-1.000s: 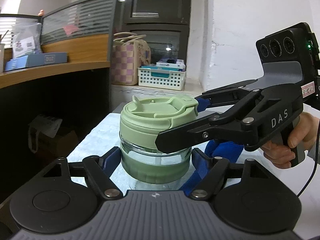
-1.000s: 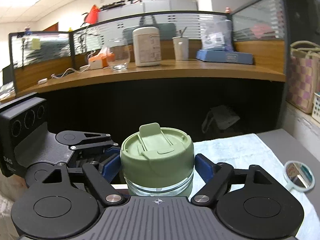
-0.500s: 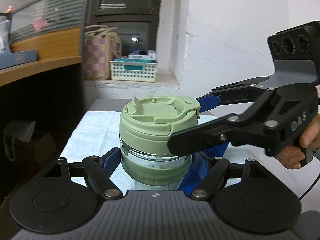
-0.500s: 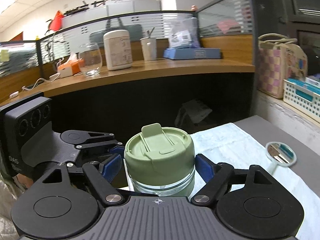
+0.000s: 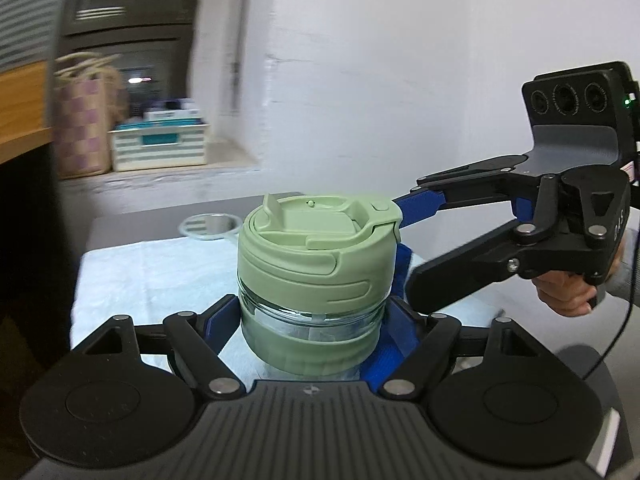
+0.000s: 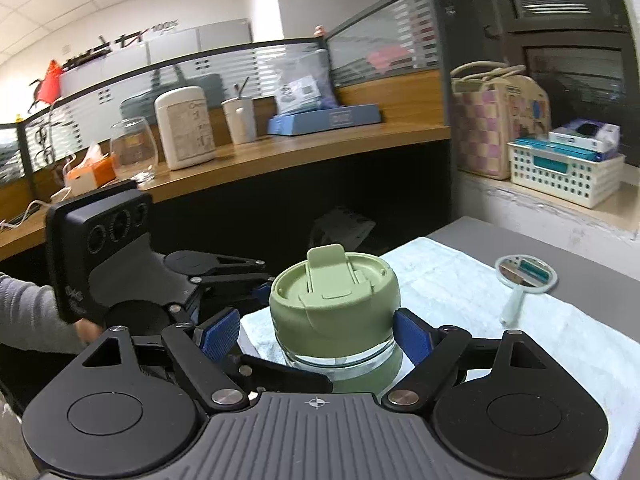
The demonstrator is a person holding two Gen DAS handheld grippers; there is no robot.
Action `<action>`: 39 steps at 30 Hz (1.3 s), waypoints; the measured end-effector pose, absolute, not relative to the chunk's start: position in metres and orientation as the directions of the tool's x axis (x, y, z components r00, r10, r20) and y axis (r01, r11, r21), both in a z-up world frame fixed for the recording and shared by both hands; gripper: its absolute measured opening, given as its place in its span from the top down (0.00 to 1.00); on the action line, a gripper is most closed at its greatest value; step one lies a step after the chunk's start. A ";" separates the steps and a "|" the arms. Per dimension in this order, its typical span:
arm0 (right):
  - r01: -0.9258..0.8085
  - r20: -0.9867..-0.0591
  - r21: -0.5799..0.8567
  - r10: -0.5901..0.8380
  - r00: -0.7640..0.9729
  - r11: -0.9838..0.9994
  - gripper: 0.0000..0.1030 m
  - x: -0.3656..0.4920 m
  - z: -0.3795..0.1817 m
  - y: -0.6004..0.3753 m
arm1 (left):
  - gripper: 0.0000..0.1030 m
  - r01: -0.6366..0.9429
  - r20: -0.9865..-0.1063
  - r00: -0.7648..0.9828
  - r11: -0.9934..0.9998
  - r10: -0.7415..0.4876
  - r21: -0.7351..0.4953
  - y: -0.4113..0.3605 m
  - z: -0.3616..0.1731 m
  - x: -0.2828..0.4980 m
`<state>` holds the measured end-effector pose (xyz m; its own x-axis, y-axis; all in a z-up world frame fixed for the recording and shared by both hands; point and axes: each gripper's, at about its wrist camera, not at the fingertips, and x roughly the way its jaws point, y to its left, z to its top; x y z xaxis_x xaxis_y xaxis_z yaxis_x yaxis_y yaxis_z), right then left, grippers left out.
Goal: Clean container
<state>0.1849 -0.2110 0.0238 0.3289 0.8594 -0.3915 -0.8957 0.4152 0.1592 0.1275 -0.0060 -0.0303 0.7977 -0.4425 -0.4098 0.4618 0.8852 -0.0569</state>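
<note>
While the left gripper (image 5: pixel 312 320) clamps the cup (image 5: pixel 316 300) body on the towel (image 6: pixel 460 280), the right gripper (image 6: pixel 316 332) pinches the lid (image 6: pixel 334 296). Risk: glass slipping in the pads or the cup tipping if lid torque beats the left grip.

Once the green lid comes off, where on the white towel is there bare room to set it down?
Bare towel lies right of the green-lidded glass container, bordered by the round hand mirror beyond it. In the left wrist view, bare towel also lies left of the container. Crowded: close around the container, where the left tool and right tool close in.
</note>
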 end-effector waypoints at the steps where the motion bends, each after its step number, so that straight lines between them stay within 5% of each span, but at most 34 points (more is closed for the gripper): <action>1: -0.891 -0.389 0.156 0.856 0.340 0.426 0.16 0.182 0.024 -0.210 | 0.19 0.492 -0.410 0.782 0.869 -0.469 -0.055 -0.002 -0.031 0.131; 17: -0.777 -0.338 0.218 0.792 0.508 0.591 0.15 0.152 0.018 -0.198 | 0.19 0.765 -0.399 0.548 0.634 -0.735 -0.117 0.046 -0.038 0.174; 27: -0.722 -0.301 0.268 0.767 0.567 0.639 0.16 0.143 0.022 -0.211 | 0.17 0.731 -0.381 0.563 0.657 -0.733 -0.185 0.046 -0.041 0.170; 39: -0.569 -0.325 0.340 0.661 0.676 0.749 0.20 0.158 0.019 -0.253 | 0.03 0.599 -0.358 0.693 0.776 -0.626 -0.196 0.035 -0.030 0.145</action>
